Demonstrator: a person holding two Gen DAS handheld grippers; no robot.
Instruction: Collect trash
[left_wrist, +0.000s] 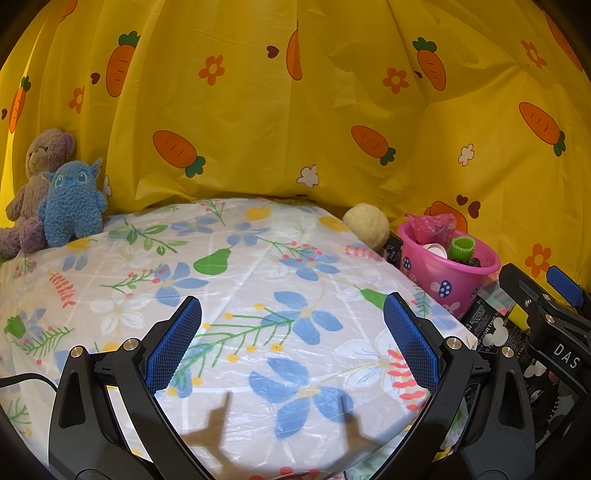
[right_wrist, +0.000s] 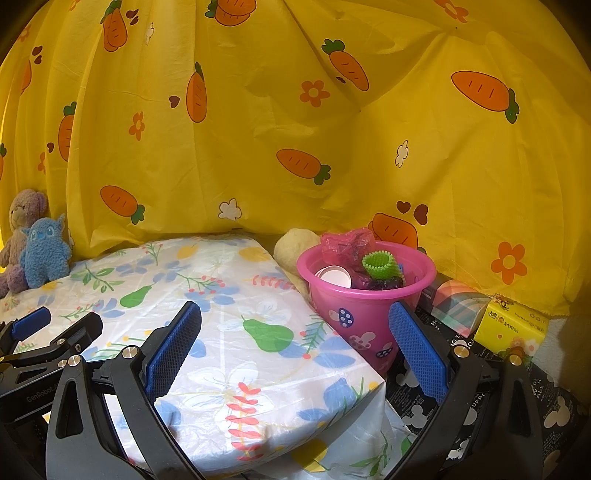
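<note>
A pink bucket (right_wrist: 364, 312) stands to the right of the table and holds a crumpled pink bag (right_wrist: 347, 245), a white cup (right_wrist: 334, 276), a green ribbed cup (right_wrist: 380, 264) and dark scraps. It also shows in the left wrist view (left_wrist: 445, 275). My left gripper (left_wrist: 291, 317) is open and empty above the floral tablecloth (left_wrist: 240, 280). My right gripper (right_wrist: 295, 325) is open and empty, over the table's right front corner, with its right finger (right_wrist: 417, 347) in front of the bucket.
Two plush toys (left_wrist: 48, 192) sit at the table's back left. A cream ball (right_wrist: 295, 249) lies behind the bucket. A striped box (right_wrist: 460, 304) and a yellow tissue pack (right_wrist: 511, 326) lie on a black patterned surface (right_wrist: 417, 406) at the right. A yellow carrot curtain (left_wrist: 295, 110) hangs behind.
</note>
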